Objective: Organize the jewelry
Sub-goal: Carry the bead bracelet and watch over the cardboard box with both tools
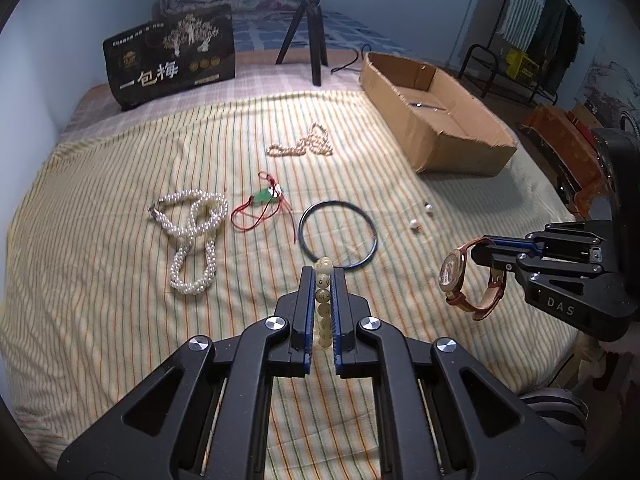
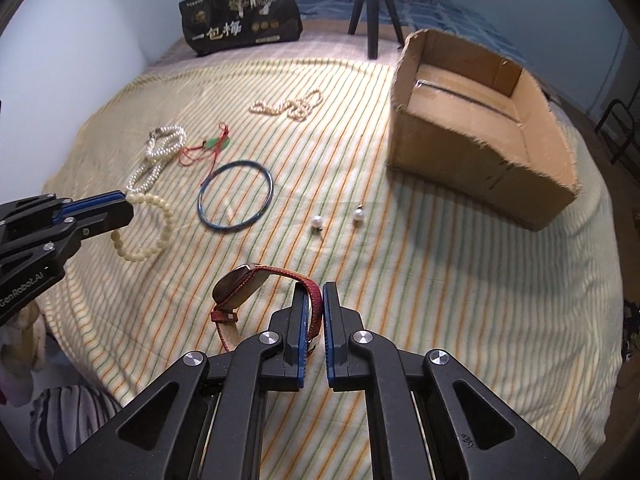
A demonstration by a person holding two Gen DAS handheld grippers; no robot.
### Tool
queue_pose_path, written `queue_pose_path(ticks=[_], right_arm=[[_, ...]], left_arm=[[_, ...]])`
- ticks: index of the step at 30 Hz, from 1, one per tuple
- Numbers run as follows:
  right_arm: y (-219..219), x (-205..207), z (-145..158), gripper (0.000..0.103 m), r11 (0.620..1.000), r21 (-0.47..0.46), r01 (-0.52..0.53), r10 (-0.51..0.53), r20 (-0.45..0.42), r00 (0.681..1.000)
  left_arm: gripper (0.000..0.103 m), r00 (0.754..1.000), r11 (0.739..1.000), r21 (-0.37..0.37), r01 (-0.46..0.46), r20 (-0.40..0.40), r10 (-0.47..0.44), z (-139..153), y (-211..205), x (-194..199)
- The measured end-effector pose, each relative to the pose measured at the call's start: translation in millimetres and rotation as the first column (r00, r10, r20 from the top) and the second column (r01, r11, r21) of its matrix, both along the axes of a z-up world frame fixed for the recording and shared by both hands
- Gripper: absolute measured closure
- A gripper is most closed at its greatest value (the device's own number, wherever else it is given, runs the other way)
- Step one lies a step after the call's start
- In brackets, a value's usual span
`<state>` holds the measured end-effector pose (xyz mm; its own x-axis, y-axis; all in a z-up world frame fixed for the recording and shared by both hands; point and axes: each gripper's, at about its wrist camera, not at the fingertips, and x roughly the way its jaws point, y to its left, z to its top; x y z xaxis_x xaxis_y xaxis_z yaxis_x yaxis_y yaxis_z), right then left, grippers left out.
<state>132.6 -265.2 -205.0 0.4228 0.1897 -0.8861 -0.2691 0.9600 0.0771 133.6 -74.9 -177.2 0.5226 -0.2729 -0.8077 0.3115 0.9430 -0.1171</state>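
Left gripper [image 1: 323, 276] clenched on a cream bead bracelet [image 2: 146, 226], beads stacked between the blue pads in the left wrist view; in the right wrist view the bracelet's loop hanging from the fingertips at 9 o'clock, above the striped bedspread [image 2: 400, 240]. Right gripper [image 2: 316, 292] clamped on the red strap of a wristwatch [image 1: 460, 280], dial turned out to the left of the jaws, the watch lifted clear of the cloth at 3 o'clock in the left wrist view. Lying on the bedspread in the right wrist view: a blue bangle [image 2: 236, 196] near centre toward 10 o'clock, two pearl earrings [image 2: 338, 218] just right of it, a thick white pearl rope [image 2: 158, 156] at 10 o'clock, a green pendant on red cord [image 2: 212, 146] beside that, and a thin string of small pearls [image 2: 290, 106] at 11 o'clock. Open cardboard box [image 2: 480, 160] at 2 o'clock, well apart from the jewelry, a thin dark item on its floor. Black printed bag [image 2: 240, 20] and a black tripod [image 2: 372, 12] at the far edge, around 12 o'clock.
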Motion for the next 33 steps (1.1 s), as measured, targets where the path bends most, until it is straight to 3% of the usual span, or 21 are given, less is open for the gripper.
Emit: queue_pose_path(ticks=[14,33], right_arm=[[-37.7,0.8,52.3,0.097,0.997,0.019,0.068,-0.070,0.142,0.987],[-115.5,34.0,85.0,0.097,0.981,0.023,0.192,-0.192,0.244,0.951]], left_arm=[[0.098,0.994,0.998,-0.023,0.061,0.086,-0.059,39.5,-28.3,8.2],[0.098,0.978,0.983,-0.079,0.166,0.140,-0.154,69.8,-113.3,58.1]])
